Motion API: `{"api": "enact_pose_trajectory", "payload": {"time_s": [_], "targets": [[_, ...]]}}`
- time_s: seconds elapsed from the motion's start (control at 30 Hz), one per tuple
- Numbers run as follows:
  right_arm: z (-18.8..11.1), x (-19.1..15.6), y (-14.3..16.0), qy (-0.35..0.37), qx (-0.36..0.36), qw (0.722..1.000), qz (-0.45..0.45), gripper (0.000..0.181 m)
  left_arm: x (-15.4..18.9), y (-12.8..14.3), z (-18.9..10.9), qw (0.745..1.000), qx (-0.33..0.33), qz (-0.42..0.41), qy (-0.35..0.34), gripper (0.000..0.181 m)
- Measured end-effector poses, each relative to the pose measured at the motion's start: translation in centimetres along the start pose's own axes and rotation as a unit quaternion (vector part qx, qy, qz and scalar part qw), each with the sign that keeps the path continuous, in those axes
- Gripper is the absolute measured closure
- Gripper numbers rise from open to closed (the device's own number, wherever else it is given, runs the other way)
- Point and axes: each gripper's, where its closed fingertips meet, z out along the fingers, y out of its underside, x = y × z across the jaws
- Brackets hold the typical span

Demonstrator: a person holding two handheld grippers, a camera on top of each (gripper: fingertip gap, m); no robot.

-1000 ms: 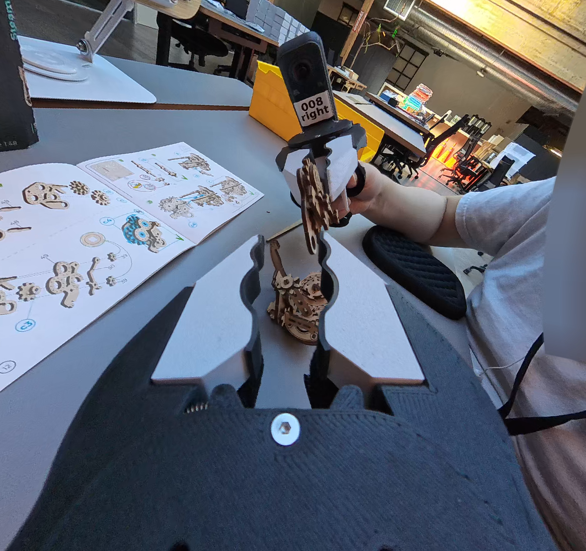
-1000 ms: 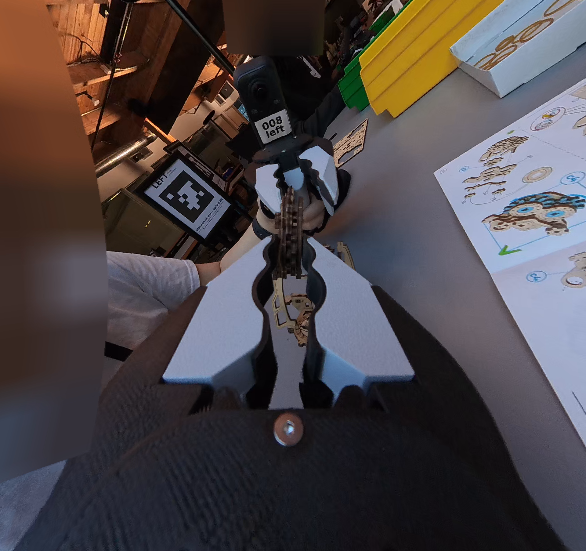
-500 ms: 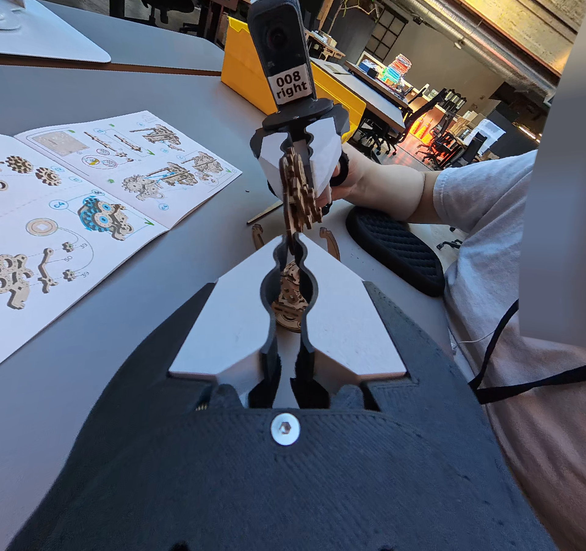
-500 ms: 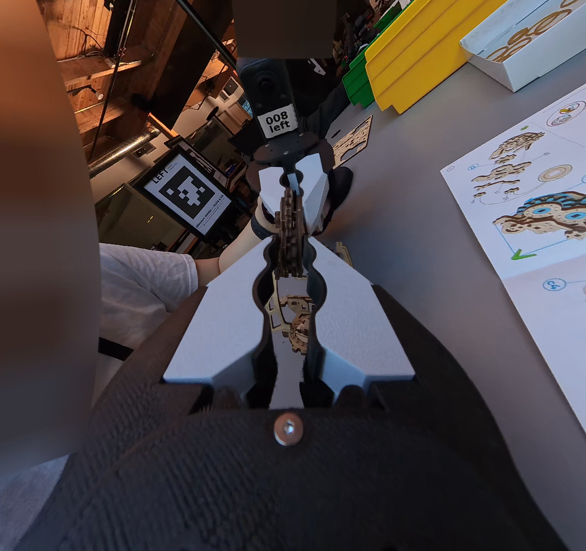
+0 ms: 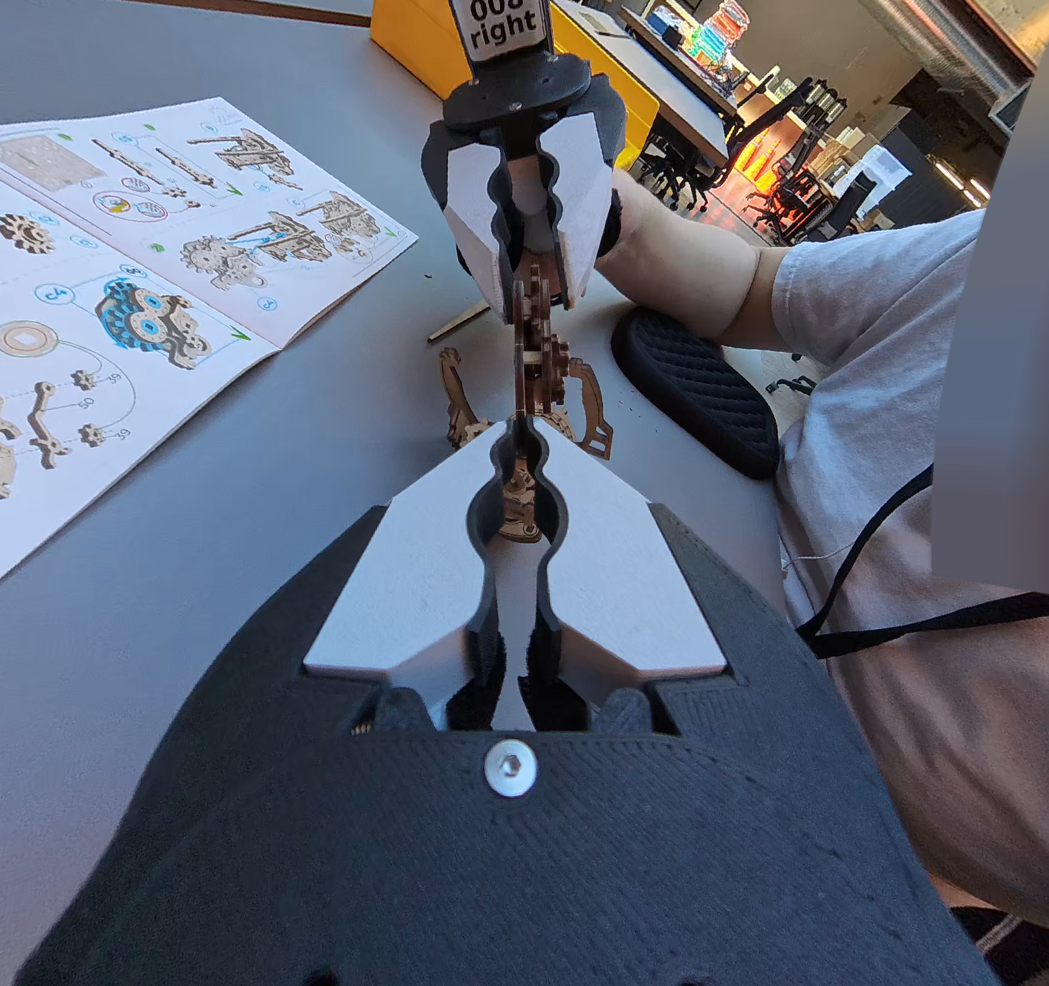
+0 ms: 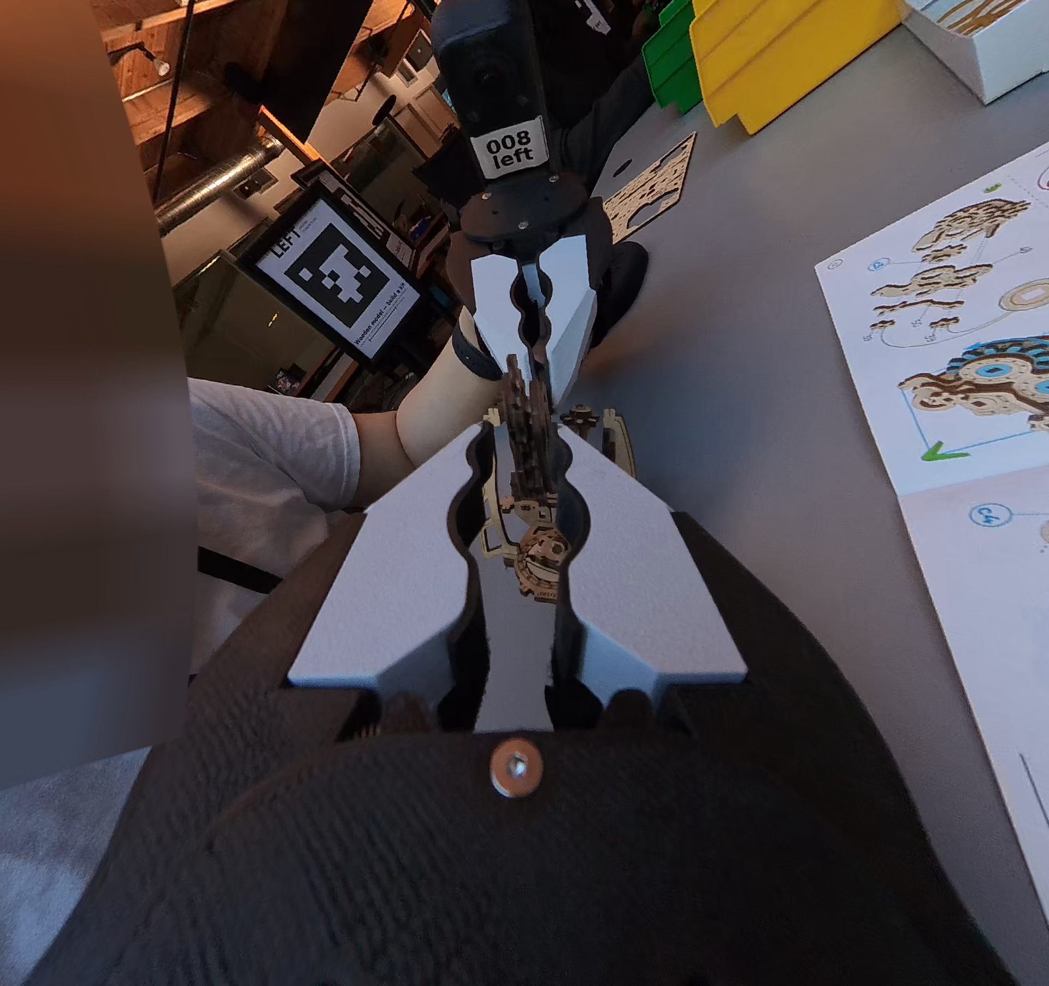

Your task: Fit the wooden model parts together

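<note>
Above the grey table [image 5: 272, 505], a dark wooden gear assembly [image 5: 535, 346] is held edge-on between the two grippers, which face each other tip to tip. The left gripper [image 5: 519, 430] is closed almost fully, and the lower edge of the assembly is pinched between its tips. The right gripper [image 5: 533, 292] is seen opposite it in the left wrist view, its white fingers [image 5: 477, 221] narrowed around the upper edge of the same piece. From the right wrist view the right gripper [image 6: 525, 436] shows a wider gap at its tips; the assembly [image 6: 528, 436] stands in that gap, and whether both tips press on it cannot be told. The left gripper [image 6: 536, 374] is seen there nearly closed on the far edge of the piece.

Beneath the grippers, a lighter, partly built wooden model [image 6: 536, 550] lies on the table, apart from the held piece. An open instruction booklet [image 5: 142, 277] lies flat on the table beside the work. A black mesh pad [image 5: 698, 397] rests near the person's forearm [image 5: 675, 277]. Yellow bins [image 6: 794, 22], green bins [image 6: 670, 67], a white box [image 6: 976, 39] and a punched-out wooden sheet [image 6: 653, 192] lie farther off.
</note>
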Motion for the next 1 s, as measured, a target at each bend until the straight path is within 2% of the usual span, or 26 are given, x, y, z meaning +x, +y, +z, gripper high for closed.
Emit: {"api": "enact_pose_trajectory", "payload": {"time_s": [0.27,0.4,0.7,0.8,1.0], "targets": [[0.3,0.5,0.6,0.001,-0.049,0.999,-0.007,0.164,-0.1,0.4,-0.2,1.000,-0.011,-0.011,0.002,0.181],[0.4,0.5,0.7,0.000,-0.069,0.998,-0.015,0.170,-0.1,0.5,-0.1,1.000,-0.013,-0.013,0.001,0.181],[0.2,0.2,1.3,-0.012,-0.088,0.996,-0.007,0.172,0.4,0.6,0.1,1.000,-0.017,-0.009,0.011,0.180],[0.2,0.4,1.7,-0.012,-0.097,0.995,-0.006,0.171,0.2,0.4,-0.2,1.000,-0.012,-0.007,0.003,0.169],[0.0,0.4,2.1,-0.046,-0.111,0.992,0.025,0.172,0.2,-0.7,-1.8,1.000,0.017,0.002,-0.006,0.165]]}}
